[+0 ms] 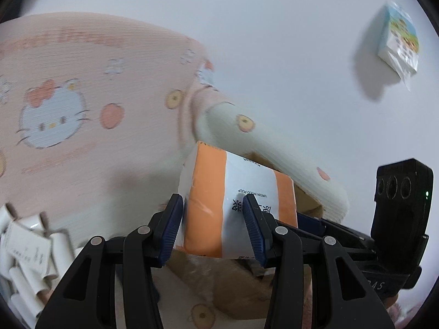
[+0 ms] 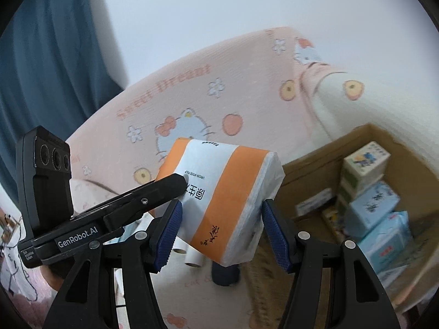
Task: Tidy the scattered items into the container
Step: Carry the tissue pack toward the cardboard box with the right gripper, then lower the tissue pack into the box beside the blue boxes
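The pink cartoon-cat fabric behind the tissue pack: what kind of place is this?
Most likely a bedroom at home. The pink cat-print bedding looks like a quilt on a bed, a blue curtain hangs by the plain wall, and a cardboard box holds tissue packs and small cartons.

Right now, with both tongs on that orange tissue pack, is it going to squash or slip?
The orange tissue pack probably squashes a little: its soft wrapper puckers at the right tongs. The glossy film may slide. It looks light, since the left tongs and the right hold it clear of the cardboard box.
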A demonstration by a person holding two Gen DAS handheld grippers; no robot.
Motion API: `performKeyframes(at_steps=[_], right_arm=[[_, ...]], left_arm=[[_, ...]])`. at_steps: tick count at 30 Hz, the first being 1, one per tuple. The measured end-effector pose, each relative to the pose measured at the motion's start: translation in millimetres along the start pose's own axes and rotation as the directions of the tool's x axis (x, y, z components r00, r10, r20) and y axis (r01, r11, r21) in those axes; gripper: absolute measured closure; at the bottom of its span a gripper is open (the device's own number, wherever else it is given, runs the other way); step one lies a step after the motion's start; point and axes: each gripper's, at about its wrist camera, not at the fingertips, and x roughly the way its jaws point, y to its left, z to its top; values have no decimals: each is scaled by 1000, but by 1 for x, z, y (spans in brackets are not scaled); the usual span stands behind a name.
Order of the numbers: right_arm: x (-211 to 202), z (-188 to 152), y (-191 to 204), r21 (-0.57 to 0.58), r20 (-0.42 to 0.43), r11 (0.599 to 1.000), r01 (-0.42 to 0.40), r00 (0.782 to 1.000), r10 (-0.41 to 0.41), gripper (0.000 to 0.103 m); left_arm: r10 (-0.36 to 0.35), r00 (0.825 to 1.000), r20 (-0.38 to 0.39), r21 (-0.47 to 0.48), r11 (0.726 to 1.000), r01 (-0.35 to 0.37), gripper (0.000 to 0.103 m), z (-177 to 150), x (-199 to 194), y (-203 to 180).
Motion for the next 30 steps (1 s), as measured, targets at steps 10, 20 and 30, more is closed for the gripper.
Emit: performKeyframes(at_steps=[10,20,30], right_arm=[[-32,10,-59,-87,-122,996,-14,993,3,44],[-53,17,-111,-96,-219,995,-14,976,-7,44],[-43,30,-143,-140,-387,990,10,920,-64,44]], left_arm=[[-59,996,-71,181,981,71,54,14,46,-66],[-119,972,-203,117,983,144,54,9,86,-91],[-121,938,-324,32,990,139,54,-1,137,-106]])
